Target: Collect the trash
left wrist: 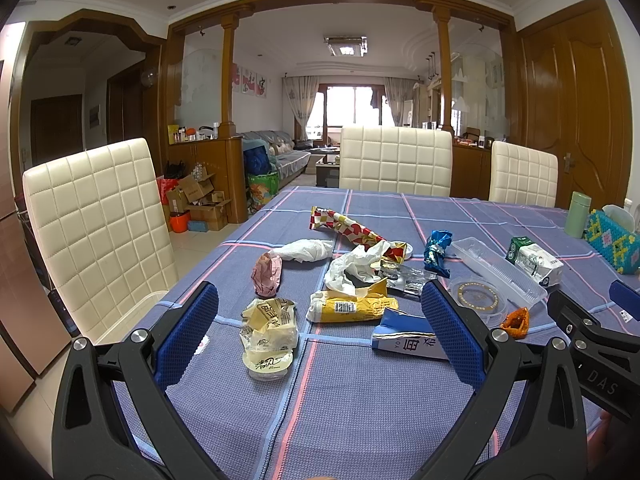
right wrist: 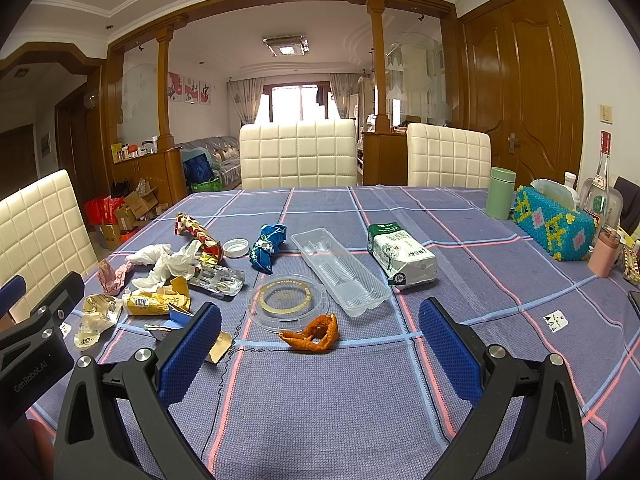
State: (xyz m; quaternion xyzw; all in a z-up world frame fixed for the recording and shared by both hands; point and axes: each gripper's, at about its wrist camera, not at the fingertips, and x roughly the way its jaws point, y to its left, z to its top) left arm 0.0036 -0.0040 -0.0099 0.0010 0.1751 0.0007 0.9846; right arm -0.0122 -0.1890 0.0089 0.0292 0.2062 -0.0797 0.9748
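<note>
left gripper [left wrist: 320,320]: fingers apart, empty | right gripper [right wrist: 320,330]: fingers apart, empty | trash: yellow wrapper [left wrist: 352,307] mid-frame, orange peel [right wrist: 314,333] centre, clear tray [right wrist: 340,270] above it, all on surface [right wrist: 320,408]

Left gripper [left wrist: 320,320]: black plastic frame, two arms with triangular cut-outs, silver round screw heads at each pivot. Fingers [left wrist: 188,336] faced with blue textured pads. Right gripper [right wrist: 320,332]: same build; white "DAS" lettering at 4 o'clock in left view. "GenRobot.AI" printed on left body, 8 o'clock in right view.
</note>
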